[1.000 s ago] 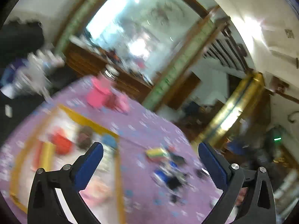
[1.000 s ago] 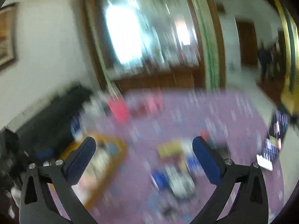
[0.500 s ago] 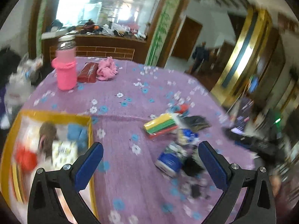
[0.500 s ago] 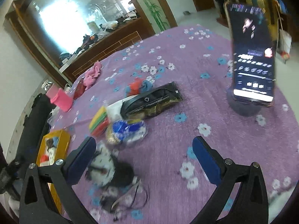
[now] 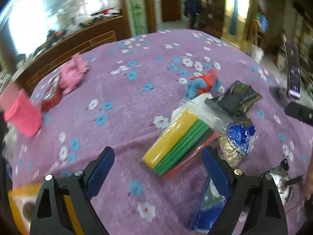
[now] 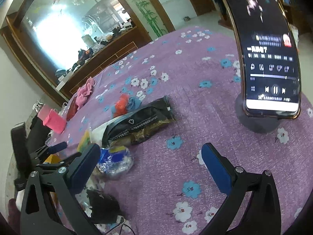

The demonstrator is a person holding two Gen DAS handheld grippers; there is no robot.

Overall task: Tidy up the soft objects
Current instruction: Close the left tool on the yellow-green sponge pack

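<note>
My left gripper (image 5: pixel 157 168) is open and empty, low over the purple flowered tablecloth (image 5: pixel 125 101). A bagged stack of yellow, green and red sponge cloths (image 5: pixel 179 144) lies just ahead of its right finger. Behind it lie a red and blue soft bundle (image 5: pixel 202 84), a black packet (image 5: pixel 237 99) and a blue foil bag (image 5: pixel 237 137). My right gripper (image 6: pixel 150 165) is open and empty; the black packet (image 6: pixel 140 121), the blue bag (image 6: pixel 115 161) and the red and blue bundle (image 6: pixel 126 103) are ahead to its left. The left gripper (image 6: pixel 56 152) shows at the left.
A phone on a stand (image 6: pixel 268 58) stands at the table's right. A pink cloth (image 5: pixel 73 74), a dark red pouch (image 5: pixel 51 99) and a pink-sleeved bottle (image 5: pixel 21 113) are at the far left. A yellow box corner (image 5: pixel 18 201) shows at lower left. A black item with cables (image 6: pixel 102 209) lies near.
Both grippers have swung down and forward toward the pile of packets in the middle of the table. The yellow box has slipped to the lower left edge of the left view. Both jaws stay open.
</note>
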